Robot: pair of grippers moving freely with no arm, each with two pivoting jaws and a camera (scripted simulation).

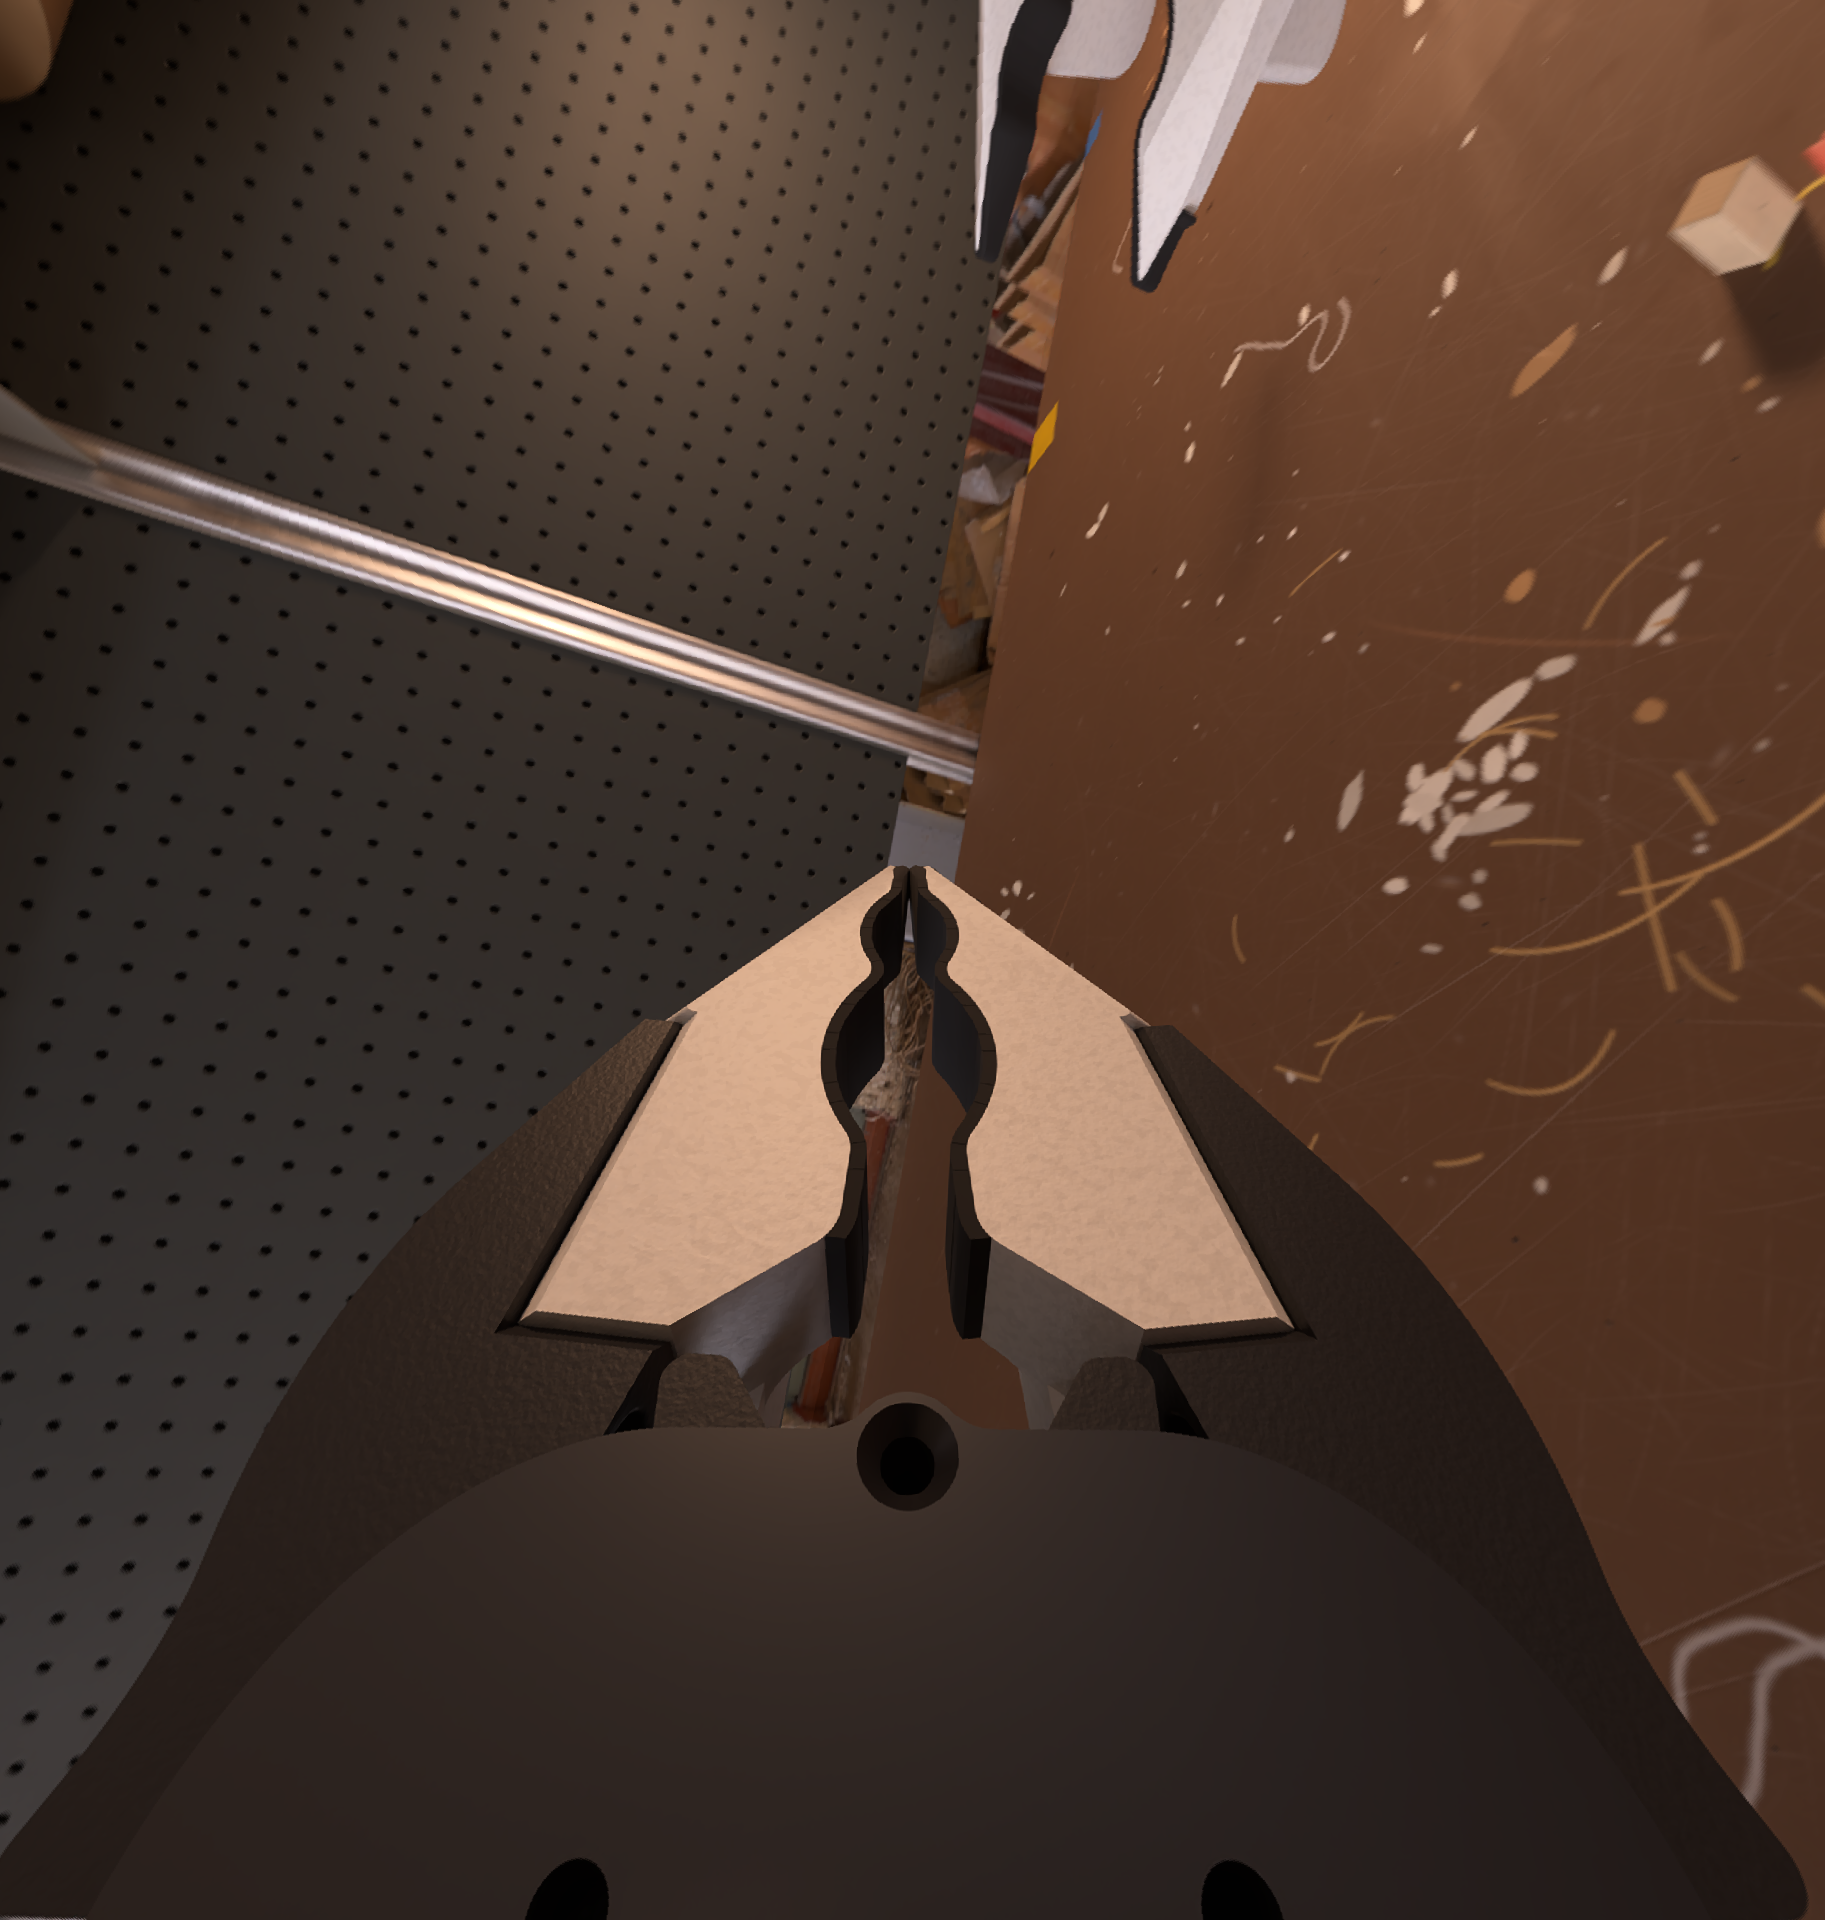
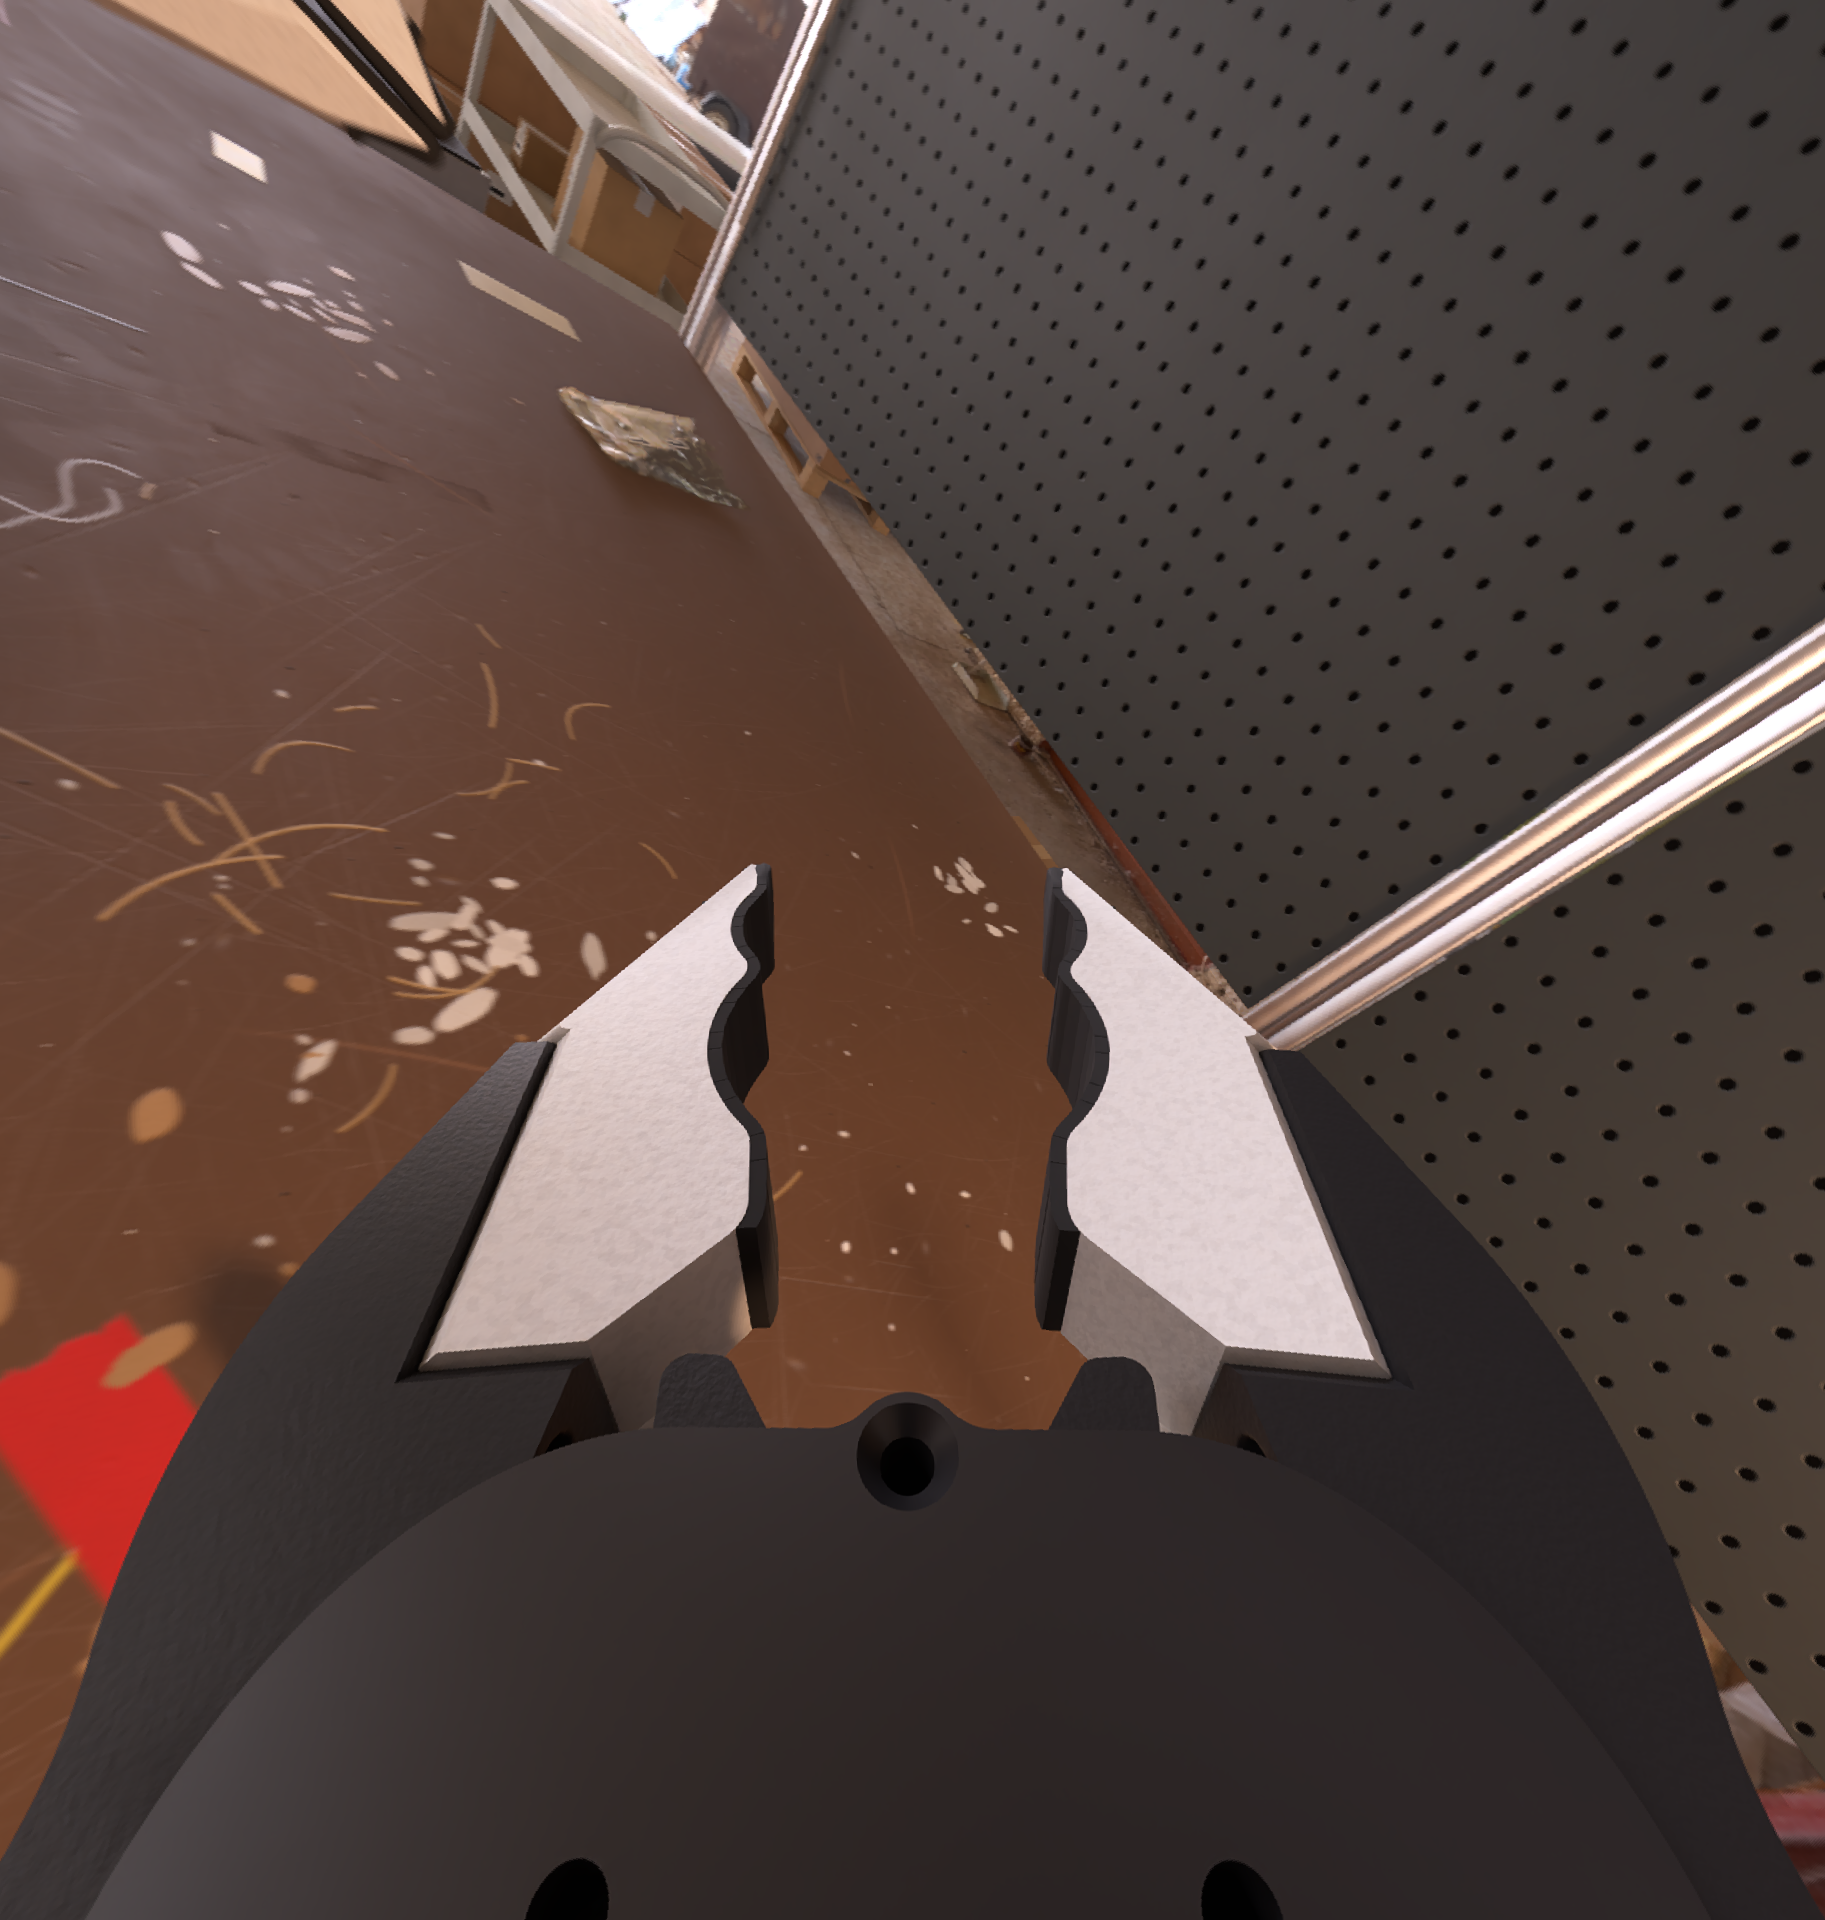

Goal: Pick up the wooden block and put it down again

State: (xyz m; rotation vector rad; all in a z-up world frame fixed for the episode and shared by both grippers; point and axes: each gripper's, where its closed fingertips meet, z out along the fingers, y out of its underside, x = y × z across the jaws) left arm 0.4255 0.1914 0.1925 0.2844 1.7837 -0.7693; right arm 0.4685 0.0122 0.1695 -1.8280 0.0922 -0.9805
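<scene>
The wooden block (image 1: 1734, 216), a small pale cube, rests on the brown scratched table (image 1: 1407, 623) at the upper right of the left wrist view. My left gripper (image 1: 908, 878) has tan fingers; it is shut and empty, far from the block. My right gripper (image 2: 908, 883) has white fingers; it is open and empty above the table. It also shows at the top of the left wrist view (image 1: 1074, 265), to the left of the block. The block does not show in the right wrist view.
A dark pegboard wall (image 1: 420, 935) with a metal rod (image 1: 472, 577) stands along the table's edge. A red patch (image 2: 77, 1444) and a yellow line (image 2: 14, 1631) lie on the table beside the block's area. A crumpled shiny wrapper (image 2: 648, 442) lies farther off. Shelving (image 2: 596, 156) stands beyond.
</scene>
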